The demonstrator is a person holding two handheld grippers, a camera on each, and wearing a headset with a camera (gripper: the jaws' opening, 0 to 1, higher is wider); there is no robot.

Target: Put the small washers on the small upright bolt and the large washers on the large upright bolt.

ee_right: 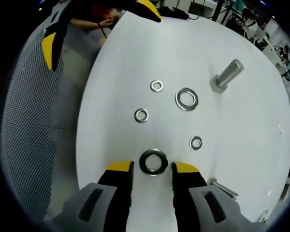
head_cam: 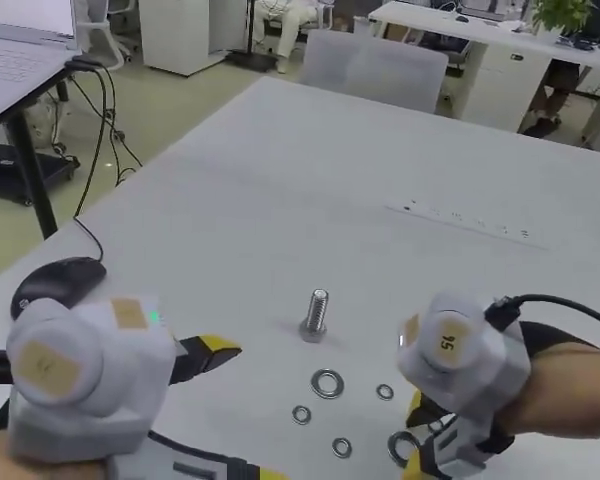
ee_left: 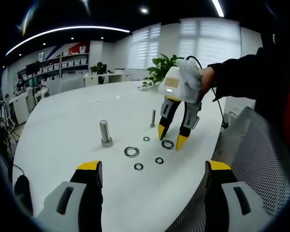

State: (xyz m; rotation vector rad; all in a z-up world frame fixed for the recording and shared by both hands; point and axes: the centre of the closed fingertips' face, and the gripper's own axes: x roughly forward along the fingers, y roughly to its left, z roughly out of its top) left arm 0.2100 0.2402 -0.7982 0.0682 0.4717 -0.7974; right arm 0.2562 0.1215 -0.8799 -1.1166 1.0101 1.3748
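Note:
The large bolt [head_cam: 318,315] [ee_left: 105,133] [ee_right: 227,75] stands upright on the white table [head_cam: 310,180]. The thin small bolt [ee_left: 152,118] [ee_right: 222,188] stands farther to the right. One large washer [head_cam: 327,383] [ee_left: 131,152] [ee_right: 186,98] lies flat near the large bolt. My right gripper [head_cam: 430,452] [ee_left: 171,137] [ee_right: 153,167] is open, tips down at the table, straddling a second large washer [ee_right: 153,162] [ee_left: 167,144]. Three small washers [ee_right: 156,86] [ee_right: 141,115] [ee_right: 195,142] lie scattered around. My left gripper [head_cam: 220,350] [ee_left: 153,166] is open and holds nothing, short of the washers.
A black mouse [head_cam: 60,275] with its cable lies at the table's left edge. A grey mesh chair [ee_left: 261,159] stands at the near edge. A side desk with a laptop [head_cam: 15,55] stands far left, and another chair [head_cam: 375,65] is beyond the table.

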